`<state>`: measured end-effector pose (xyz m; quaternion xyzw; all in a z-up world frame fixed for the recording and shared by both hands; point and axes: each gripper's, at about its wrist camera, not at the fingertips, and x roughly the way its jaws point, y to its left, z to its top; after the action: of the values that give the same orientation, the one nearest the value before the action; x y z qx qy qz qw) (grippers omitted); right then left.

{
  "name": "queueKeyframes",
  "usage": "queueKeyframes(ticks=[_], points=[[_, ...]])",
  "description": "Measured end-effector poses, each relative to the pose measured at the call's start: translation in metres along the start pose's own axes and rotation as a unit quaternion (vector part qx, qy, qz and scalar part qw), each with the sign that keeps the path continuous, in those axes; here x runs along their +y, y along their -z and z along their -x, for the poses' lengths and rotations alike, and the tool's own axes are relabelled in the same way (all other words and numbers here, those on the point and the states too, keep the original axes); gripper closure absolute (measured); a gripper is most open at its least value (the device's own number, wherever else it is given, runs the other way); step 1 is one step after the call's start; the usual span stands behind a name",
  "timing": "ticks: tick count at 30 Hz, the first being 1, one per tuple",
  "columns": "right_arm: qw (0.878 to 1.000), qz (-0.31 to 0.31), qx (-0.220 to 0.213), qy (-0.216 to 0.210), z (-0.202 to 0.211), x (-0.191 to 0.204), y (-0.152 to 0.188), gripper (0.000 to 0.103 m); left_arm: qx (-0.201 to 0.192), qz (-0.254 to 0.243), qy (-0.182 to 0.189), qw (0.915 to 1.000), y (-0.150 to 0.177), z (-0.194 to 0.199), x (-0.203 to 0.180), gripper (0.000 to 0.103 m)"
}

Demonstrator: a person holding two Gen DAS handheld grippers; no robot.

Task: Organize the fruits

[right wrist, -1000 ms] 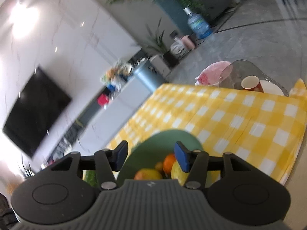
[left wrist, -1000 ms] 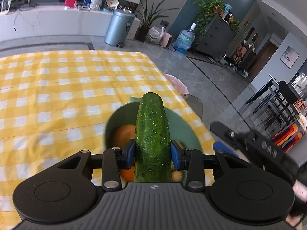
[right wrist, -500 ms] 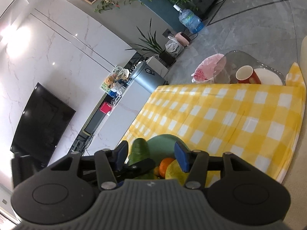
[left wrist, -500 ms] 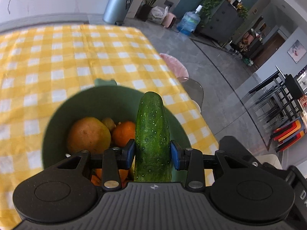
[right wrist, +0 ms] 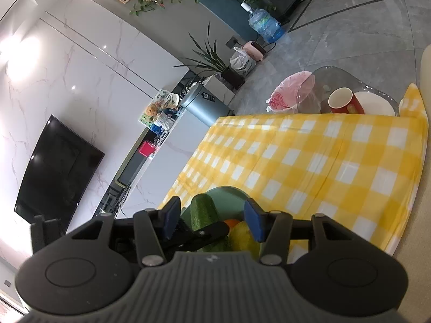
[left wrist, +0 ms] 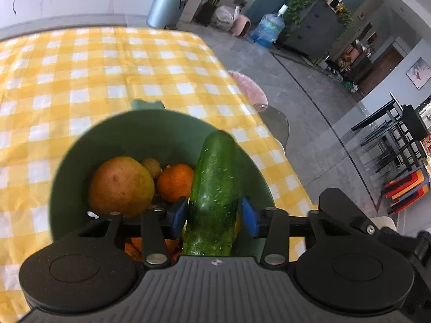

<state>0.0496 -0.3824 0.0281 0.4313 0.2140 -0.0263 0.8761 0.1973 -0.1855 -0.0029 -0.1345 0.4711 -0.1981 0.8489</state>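
Observation:
My left gripper (left wrist: 214, 216) is shut on a green cucumber (left wrist: 215, 188) and holds it over the right side of a green bowl (left wrist: 150, 132) on the yellow checked tablecloth. In the bowl lie a large yellow-orange fruit (left wrist: 121, 185), an orange (left wrist: 175, 181) and a small brown fruit (left wrist: 151, 166). My right gripper (right wrist: 212, 220) is open and empty, above the bowl's near side. In the right wrist view I see the cucumber (right wrist: 200, 211), the bowl rim (right wrist: 229, 192), an orange (right wrist: 233, 222) and a yellow fruit (right wrist: 243, 238).
The table's right edge (left wrist: 269, 132) runs close to the bowl. A glass side table (right wrist: 336, 80) holds a red cup (right wrist: 340, 101) and a white plate (right wrist: 374, 105). A pink stool (left wrist: 249, 86) stands below the table edge.
My left gripper has come closer over the bowl and the cucumber now tilts right, at the bowl's right side. The right gripper has steadied and stays open.

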Motion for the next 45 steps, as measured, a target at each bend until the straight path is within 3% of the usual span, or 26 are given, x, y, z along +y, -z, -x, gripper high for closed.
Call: queueKeyframes(ticks=[2, 3, 8, 13, 15, 17, 20, 22, 25, 29, 36, 42, 45], points=[[1.000, 0.005, -0.004, 0.004, 0.002, 0.001, -0.001, 0.052, -0.021, -0.019, -0.010, 0.9995, 0.001, 0.010, -0.005, 0.020], [1.000, 0.007, -0.004, 0.006, 0.002, 0.002, 0.000, 0.052, -0.033, -0.030, -0.016, 0.9989, 0.002, 0.016, -0.006, 0.015], [1.000, 0.014, 0.002, 0.012, 0.002, 0.003, -0.001, 0.052, -0.078, -0.085, -0.056, 0.9918, 0.015, 0.051, -0.020, 0.015], [0.998, 0.049, -0.003, 0.024, 0.013, 0.014, -0.006, 0.051, -0.118, -0.135, -0.098, 0.9788, 0.029, 0.094, -0.037, 0.014], [0.996, 0.076, 0.010, 0.036, 0.015, 0.020, -0.007, 0.050, -0.135, -0.149, -0.088, 0.9756, 0.034, 0.111, -0.042, 0.013], [0.992, 0.113, 0.035, 0.049, 0.017, 0.028, -0.006, 0.049, -0.175, -0.156, -0.079, 0.9689, 0.043, 0.135, -0.045, 0.010], [0.979, 0.179, 0.068, 0.064, 0.027, 0.040, 0.001, 0.047, -0.244, -0.135, -0.101, 0.9551, 0.062, 0.168, -0.047, 0.004], [0.972, 0.205, 0.090, 0.074, 0.037, 0.043, 0.010, 0.047, -0.265, -0.129, -0.108, 0.9494, 0.075, 0.185, -0.049, 0.003], [0.961, 0.226, 0.133, 0.089, 0.051, 0.049, 0.022, 0.047, -0.251, -0.107, -0.107, 0.9562, 0.090, 0.203, -0.043, 0.003], [0.937, 0.302, 0.146, 0.101, 0.075, 0.069, 0.049, 0.041, -0.233, -0.064, -0.114, 0.9636, 0.106, 0.207, -0.032, 0.003], [0.910, 0.363, 0.164, 0.115, 0.099, 0.093, 0.084, 0.037, -0.171, -0.077, -0.140, 0.9722, 0.117, 0.192, -0.030, 0.004], [0.903, 0.374, 0.154, 0.142, 0.107, 0.102, 0.089, 0.036, -0.118, -0.079, -0.139, 0.9801, 0.121, 0.183, -0.033, 0.009], [0.902, 0.375, 0.156, 0.147, 0.109, 0.105, 0.088, 0.036, -0.113, -0.071, -0.134, 0.9820, 0.127, 0.183, -0.035, 0.010]])
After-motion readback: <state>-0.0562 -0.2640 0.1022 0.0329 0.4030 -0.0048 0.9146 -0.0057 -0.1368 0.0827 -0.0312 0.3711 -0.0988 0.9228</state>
